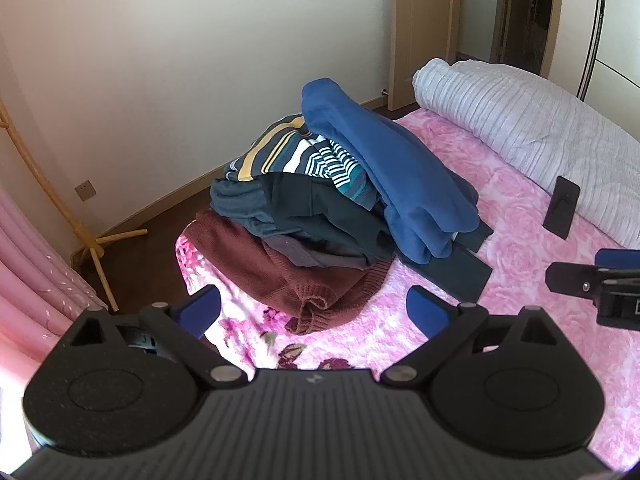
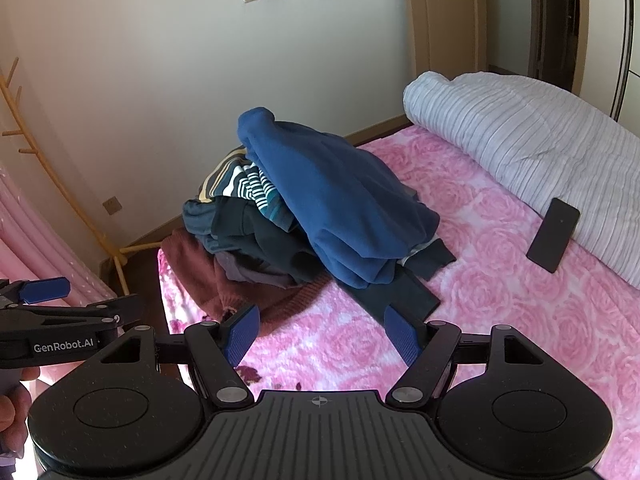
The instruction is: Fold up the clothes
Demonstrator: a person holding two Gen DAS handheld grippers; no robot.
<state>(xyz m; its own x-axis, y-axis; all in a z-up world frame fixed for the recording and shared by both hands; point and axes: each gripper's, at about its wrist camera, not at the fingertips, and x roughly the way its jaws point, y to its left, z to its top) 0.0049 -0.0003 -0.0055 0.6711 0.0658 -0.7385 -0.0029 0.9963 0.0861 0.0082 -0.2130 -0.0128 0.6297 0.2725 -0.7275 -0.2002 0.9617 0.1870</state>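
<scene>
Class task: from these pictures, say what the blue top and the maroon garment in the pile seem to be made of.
Blue top: likely fleece or sweatshirt jersey; matte, thick, soft rounded folds.
Maroon garment: knitted yarn, perhaps wool or acrylic; ribbed hem and coarse knit texture show.

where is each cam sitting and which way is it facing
Left wrist: sits on the left hand-held gripper, angled down over the bed at the clothes pile; its own open blue pads show, and the right hand-held gripper's tip at the right edge.
Right wrist: sits on the right hand-held gripper, same downward angle; its open pads show, plus the left gripper and a hand at the left edge.
Shared: pile, bed, rolled quilt, phone, door.
</scene>
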